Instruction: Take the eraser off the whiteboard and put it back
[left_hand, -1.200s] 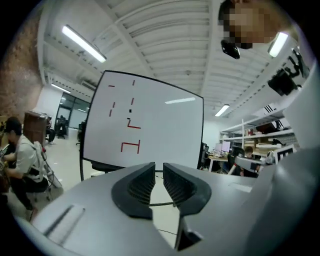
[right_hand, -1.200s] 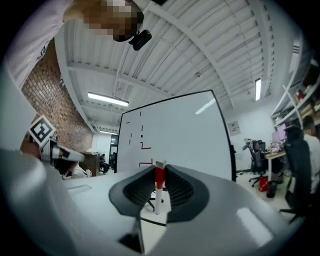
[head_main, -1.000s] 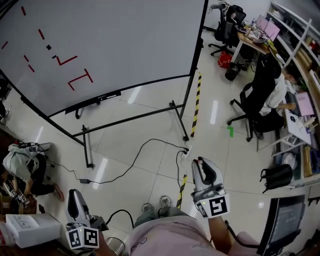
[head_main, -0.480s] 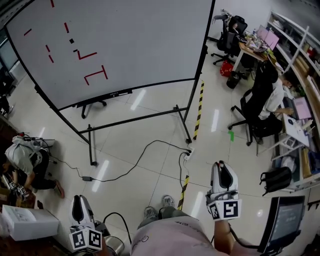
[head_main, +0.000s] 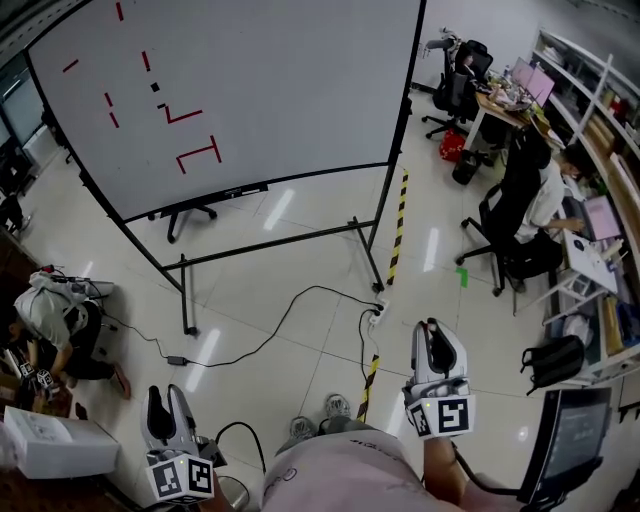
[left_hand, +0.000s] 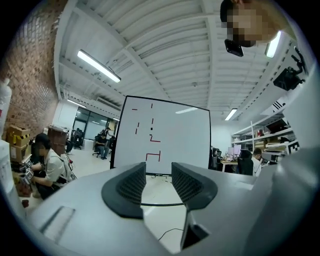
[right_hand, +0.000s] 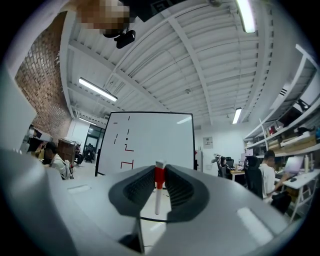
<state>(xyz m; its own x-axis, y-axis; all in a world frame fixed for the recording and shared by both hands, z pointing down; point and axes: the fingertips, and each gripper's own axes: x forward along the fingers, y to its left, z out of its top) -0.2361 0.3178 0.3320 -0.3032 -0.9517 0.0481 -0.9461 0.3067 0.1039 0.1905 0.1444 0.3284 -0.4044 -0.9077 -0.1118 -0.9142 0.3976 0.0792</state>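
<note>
Left fingers (left_hand: 131, 186) just spread, empty; right fingers (right_hand: 177, 190) clenched on upright red-tipped marker (right_hand: 158, 189)

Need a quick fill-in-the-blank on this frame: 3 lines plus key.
1. The right tool is shut on a ____ with a red cap.
2. The lines drawn on the whiteboard are ____ in colour.
3. In the head view, the striped tape to the right of the whiteboard is yellow and ____.

Missing words: marker; red; black
</note>
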